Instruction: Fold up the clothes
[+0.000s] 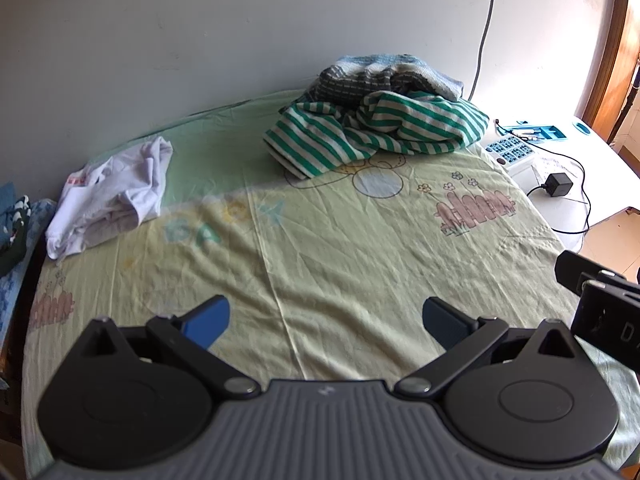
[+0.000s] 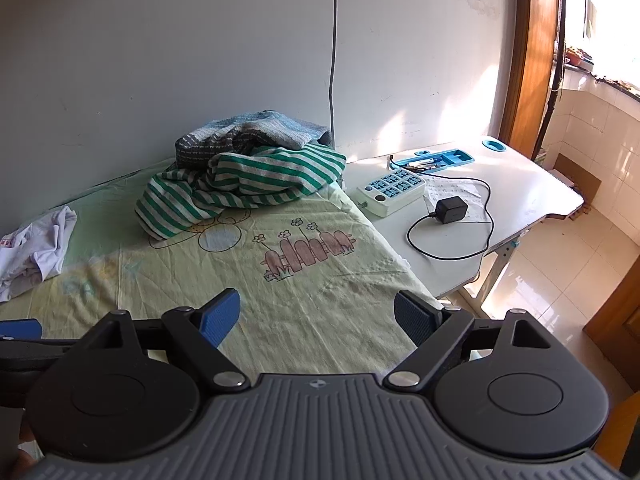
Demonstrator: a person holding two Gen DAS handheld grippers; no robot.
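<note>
Left wrist view: left gripper (image 1: 326, 322) hovering low over the pale green cartoon-printed bedsheet (image 1: 320, 264), jaws spread wide, grasping nothing. Right wrist view much the same: right gripper (image 2: 318, 314) released and empty, poised above the near right part of the sheet, close to the bed's edge. Heaped against the far wall, a crumpled green-and-white striped garment (image 1: 376, 136) with a grey-and-blue knitted piece (image 1: 384, 76) piled on top, probably dumped there as the unsorted stock. Off to the far left, well apart from the heap, a rumpled white T-shirt (image 1: 112, 196), not yet folded by the look of it. Broad bare stretch of sheet between grippers and clothes, likely kept free as folding room. To the right, bed edge flush against a white desk (image 2: 520, 196) carrying a blue-buttoned white box (image 2: 390, 192) and a black power adapter with looping cable (image 2: 452, 210); little spare margin there for spreading sleeves.
</note>
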